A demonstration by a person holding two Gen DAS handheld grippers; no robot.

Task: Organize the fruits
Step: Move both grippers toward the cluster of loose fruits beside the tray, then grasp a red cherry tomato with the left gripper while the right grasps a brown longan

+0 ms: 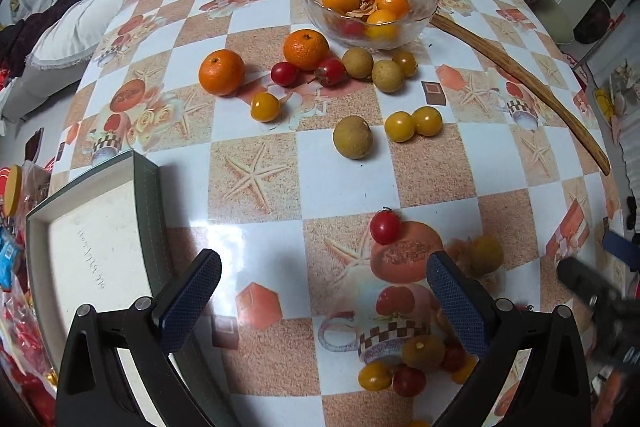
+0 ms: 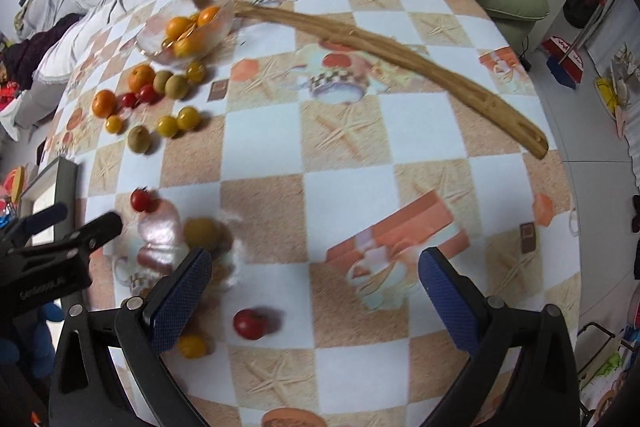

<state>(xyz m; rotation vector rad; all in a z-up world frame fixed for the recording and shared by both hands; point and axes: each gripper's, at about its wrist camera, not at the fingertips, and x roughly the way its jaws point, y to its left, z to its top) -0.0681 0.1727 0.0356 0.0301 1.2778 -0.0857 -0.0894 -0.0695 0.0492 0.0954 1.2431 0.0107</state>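
A glass bowl (image 1: 424, 9) at the far side of the table holds several orange and red fruits; it also shows in the right wrist view (image 2: 224, 23). Two tangerines (image 1: 221, 72), red and yellow cherry tomatoes (image 1: 399, 126) and brown longans (image 1: 353, 137) lie scattered in front of it. A red tomato (image 1: 385, 226) and a small cluster of fruit (image 1: 416, 359) lie near my left gripper (image 1: 324, 301), which is open and empty. My right gripper (image 2: 316, 301) is open and empty above a red tomato (image 2: 250, 324).
A long curved wooden stick (image 2: 400, 51) lies across the table from the bowl to the right edge. An open grey box with a white inside (image 1: 96, 239) stands at the table's left edge. Blankets and clothes lie beyond the table.
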